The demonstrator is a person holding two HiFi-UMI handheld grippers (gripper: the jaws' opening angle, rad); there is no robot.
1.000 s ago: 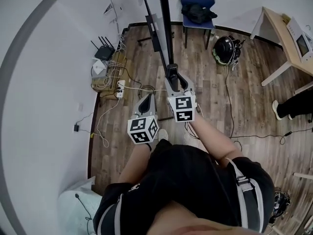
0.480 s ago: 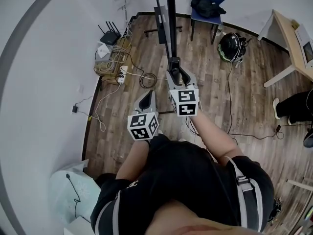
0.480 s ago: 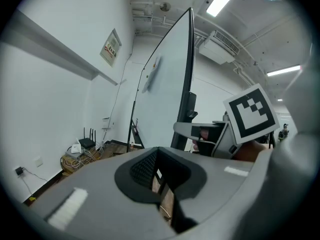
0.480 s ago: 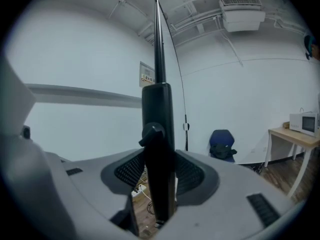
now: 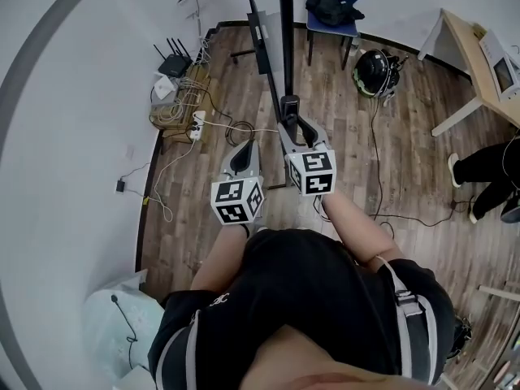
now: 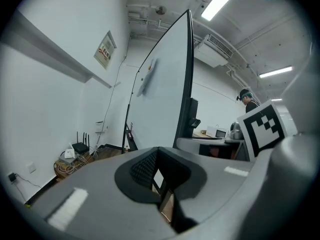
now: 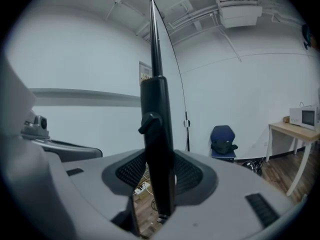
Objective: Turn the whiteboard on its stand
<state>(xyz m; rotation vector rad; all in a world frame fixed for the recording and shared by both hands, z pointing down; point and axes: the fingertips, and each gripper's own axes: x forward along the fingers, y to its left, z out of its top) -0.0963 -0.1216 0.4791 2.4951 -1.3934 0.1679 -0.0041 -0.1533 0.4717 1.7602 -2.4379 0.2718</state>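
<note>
looking at the whiteboard edge-on, upright on its stand on the wood floor, dead ahead of both grippers. long axis of the graspable part: the black side bar, running straight up from floor toward ceiling. right gripper straddling that bar, one finger each side, fingers apart and just been closing in on it. sliver of floor showing between the bar and the left-hand finger, so probably not pressing yet, hard to call from this angle. left gripper lower-left of the right one in the head view, a bit nearer the body. fingers drawn together on nothing, pointed at the board's white face, bar off to its right, not touching. right hand clearly the nearer one, so judging the turn to come from there: clamp on the bar, then swing the board round on the stand. needing a push across the board's face, not along the bar. risk: slipping off the narrow bar if swung before clamped.
</note>
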